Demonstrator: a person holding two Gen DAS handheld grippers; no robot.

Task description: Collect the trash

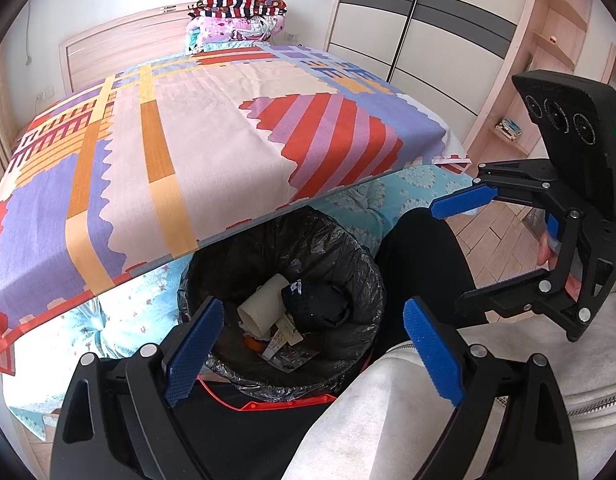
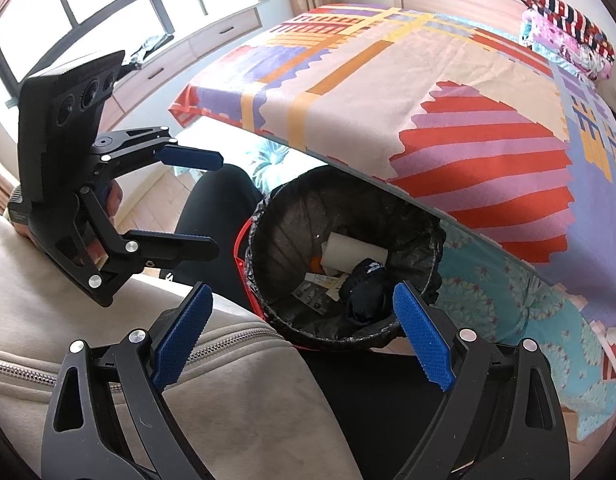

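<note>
A red waste bin with a black liner (image 1: 339, 248) (image 2: 292, 216) stands at the foot of the bed. Inside lie a white cardboard tube (image 1: 264, 300) (image 2: 351, 252), a dark balled sock (image 1: 315, 300) (image 2: 363, 292), an orange scrap and paper slips. My left gripper (image 1: 311, 348) is open and empty just above the bin's near rim; it also shows in the right wrist view (image 2: 218, 204). My right gripper (image 2: 304, 332) is open and empty over the bin; it shows at the right in the left wrist view (image 1: 447, 252).
The bed with a colourful patterned cover (image 1: 212, 136) (image 2: 427, 92) overhangs the bin. Folded bedding (image 1: 240, 20) is stacked at the headboard. A wardrobe (image 1: 427, 32) stands right of the bed. The person's dark leg (image 1: 423, 252) and grey jacket (image 2: 88, 300) are beside the bin.
</note>
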